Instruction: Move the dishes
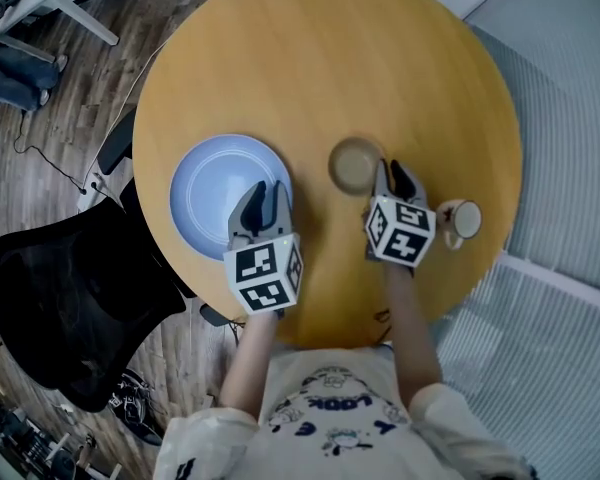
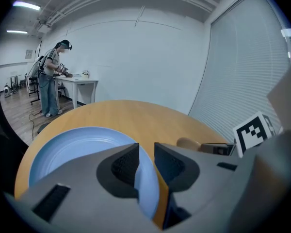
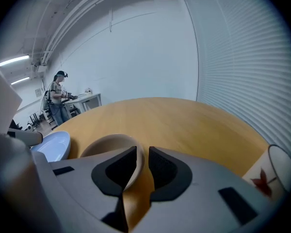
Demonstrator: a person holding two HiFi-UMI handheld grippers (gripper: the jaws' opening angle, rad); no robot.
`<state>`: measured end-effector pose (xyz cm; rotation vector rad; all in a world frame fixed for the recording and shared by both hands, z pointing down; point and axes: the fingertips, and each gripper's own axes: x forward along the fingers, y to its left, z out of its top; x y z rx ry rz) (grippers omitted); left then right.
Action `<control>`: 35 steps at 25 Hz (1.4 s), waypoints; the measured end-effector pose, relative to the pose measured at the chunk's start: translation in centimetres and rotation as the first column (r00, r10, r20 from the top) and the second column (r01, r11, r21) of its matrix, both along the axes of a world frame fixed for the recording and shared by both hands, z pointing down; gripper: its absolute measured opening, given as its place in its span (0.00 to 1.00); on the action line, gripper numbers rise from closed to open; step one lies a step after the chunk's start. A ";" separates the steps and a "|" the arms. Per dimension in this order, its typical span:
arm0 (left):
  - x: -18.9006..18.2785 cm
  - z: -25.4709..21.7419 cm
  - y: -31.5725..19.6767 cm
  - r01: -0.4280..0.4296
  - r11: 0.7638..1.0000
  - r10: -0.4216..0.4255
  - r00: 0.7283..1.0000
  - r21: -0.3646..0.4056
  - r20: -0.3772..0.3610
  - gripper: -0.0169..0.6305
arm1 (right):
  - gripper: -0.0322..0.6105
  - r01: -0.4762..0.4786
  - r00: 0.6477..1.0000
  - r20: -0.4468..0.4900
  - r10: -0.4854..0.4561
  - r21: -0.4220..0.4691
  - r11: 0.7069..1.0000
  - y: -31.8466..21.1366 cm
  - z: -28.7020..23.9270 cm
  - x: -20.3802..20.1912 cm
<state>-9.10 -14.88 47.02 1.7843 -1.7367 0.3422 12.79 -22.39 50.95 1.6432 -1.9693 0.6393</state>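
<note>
Closest to me, my two arms reach out over the near edge of a round wooden surface (image 1: 330, 58), each hand carrying a claw topped with a black-and-white marker cube. My left claw (image 2: 146, 152) is clamped on the near right rim of a pale blue plate (image 1: 215, 193), one jaw over the plate's inside and the other under its edge. The plate lies flat on the left part of the surface. My right claw (image 3: 143, 157) is closed on the near rim of a small tan bowl (image 1: 354, 165), with the bowl's wall pinched between the two dark pads. The bowl sits upright near the middle of the surface, to the right of the plate and apart from it. Just right of my right claw stands a white cup (image 1: 460, 220) with a red mark on its side, close to the surface's edge. A black chair (image 1: 70, 298) stands on the wooden floor to the left. Far across the room, a person (image 2: 51, 76) stands at a white table (image 2: 80, 84) by a plain white wall.
</note>
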 end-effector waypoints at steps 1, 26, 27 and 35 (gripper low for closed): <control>0.2 0.2 0.0 0.000 1.000 0.000 1.000 -0.005 0.000 0.18 | 0.17 0.006 1.000 0.007 -0.006 -0.012 1.000 -0.1 0.4 -0.1; -6.0 1.2 2.0 0.080 0.996 -0.081 0.996 -0.034 -0.025 0.18 | 0.08 0.097 0.979 0.178 -0.100 0.024 0.995 -6.8 -4.5 -9.9; -6.4 1.2 2.1 0.082 0.996 -0.083 0.996 -0.032 -0.027 0.18 | 0.08 0.106 0.977 0.184 -0.109 0.029 0.994 -7.3 -4.8 -10.9; -8.8 1.5 2.0 0.090 0.995 -0.092 0.995 -0.037 -0.040 0.18 | 0.08 0.204 0.948 0.248 -0.199 0.009 0.979 -10.7 -5.5 -19.6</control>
